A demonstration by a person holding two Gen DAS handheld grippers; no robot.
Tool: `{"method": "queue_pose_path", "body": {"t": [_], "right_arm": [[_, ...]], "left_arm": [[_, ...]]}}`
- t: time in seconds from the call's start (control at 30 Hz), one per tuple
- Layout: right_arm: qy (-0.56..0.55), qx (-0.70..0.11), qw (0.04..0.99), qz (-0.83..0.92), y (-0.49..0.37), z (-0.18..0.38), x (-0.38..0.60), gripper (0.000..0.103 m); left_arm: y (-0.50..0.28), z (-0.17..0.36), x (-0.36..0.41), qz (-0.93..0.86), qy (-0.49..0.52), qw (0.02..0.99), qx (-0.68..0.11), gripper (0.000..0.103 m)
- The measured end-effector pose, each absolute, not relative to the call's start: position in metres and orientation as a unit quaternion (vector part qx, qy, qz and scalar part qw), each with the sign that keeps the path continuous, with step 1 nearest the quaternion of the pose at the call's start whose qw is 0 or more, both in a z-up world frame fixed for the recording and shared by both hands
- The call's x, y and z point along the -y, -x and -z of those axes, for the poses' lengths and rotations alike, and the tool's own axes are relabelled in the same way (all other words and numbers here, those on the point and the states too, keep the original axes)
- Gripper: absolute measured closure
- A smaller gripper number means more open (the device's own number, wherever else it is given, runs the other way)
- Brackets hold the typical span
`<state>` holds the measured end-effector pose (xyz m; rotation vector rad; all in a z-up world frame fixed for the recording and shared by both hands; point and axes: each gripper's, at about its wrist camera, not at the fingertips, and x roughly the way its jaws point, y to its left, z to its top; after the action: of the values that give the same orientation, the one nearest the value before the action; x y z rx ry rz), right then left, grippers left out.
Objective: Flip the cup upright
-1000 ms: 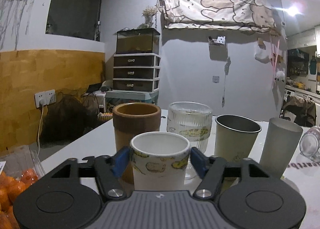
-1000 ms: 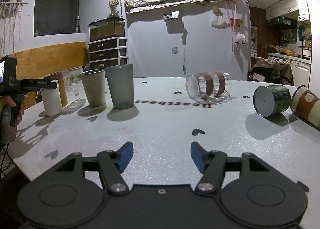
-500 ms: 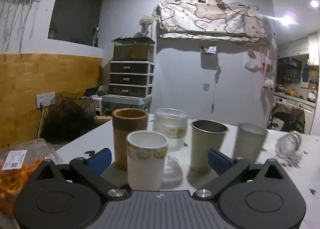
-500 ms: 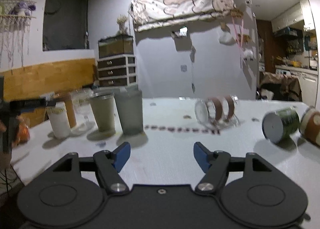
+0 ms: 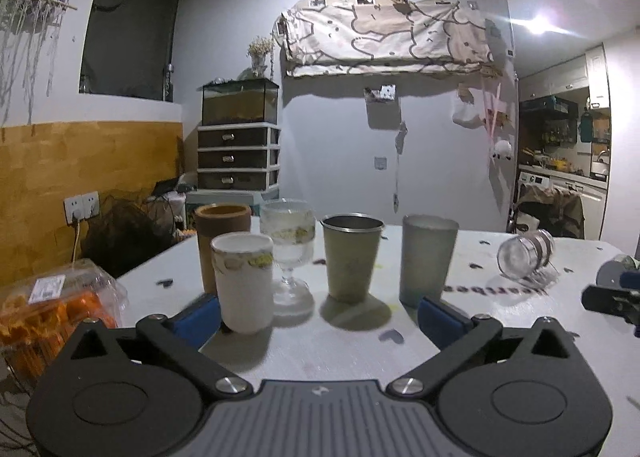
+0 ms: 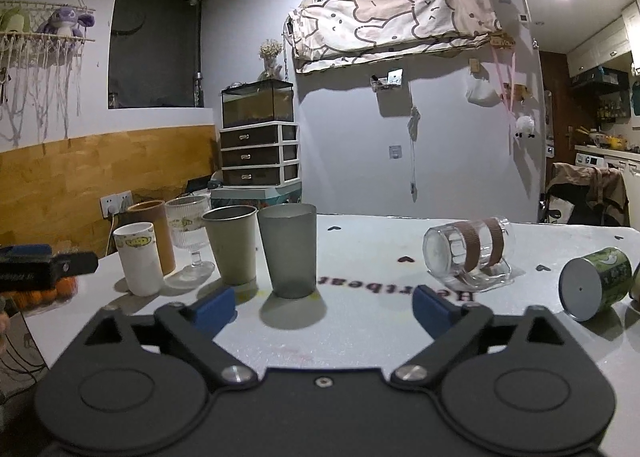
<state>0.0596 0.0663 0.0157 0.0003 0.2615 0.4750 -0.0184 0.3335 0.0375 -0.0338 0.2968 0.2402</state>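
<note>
A row of upright cups stands on the white table: a white printed cup, a brown cup, a ribbed glass goblet, a metal cup and a frosted grey cup. My left gripper is open and empty, just behind the white cup. A clear glass mug with brown bands lies on its side, and a green can-like cup lies on its side to its right. My right gripper is open and empty, in front of the grey cup.
A plastic box of oranges sits at the table's left edge. The table edge runs close on the left. A drawer unit with a fish tank stands against the far wall. Another fallen cup peeks in at the far right.
My left gripper let go of the white cup, opened wide and pulled back. My right gripper moved forward and left, closer to the grey cup and glass mug.
</note>
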Motion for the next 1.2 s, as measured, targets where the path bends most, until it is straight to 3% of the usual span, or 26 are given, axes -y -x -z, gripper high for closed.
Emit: {"method": "queue_pose_path", "body": {"t": [0.07,1.2], "right_arm": [[0.005,-0.128,0.964,-0.231,-0.059,-0.015,-0.067,0.0],[0.029,-0.133,0.966,-0.219,-0.055,-0.007,-0.071,0.0]], "left_arm": [[0.02,-0.036,-0.33,-0.121,0.02,0.981,-0.152,0.0],[0.026,-0.03,-0.315,-0.113,0.011,0.98,-0.163,0.0]]}}
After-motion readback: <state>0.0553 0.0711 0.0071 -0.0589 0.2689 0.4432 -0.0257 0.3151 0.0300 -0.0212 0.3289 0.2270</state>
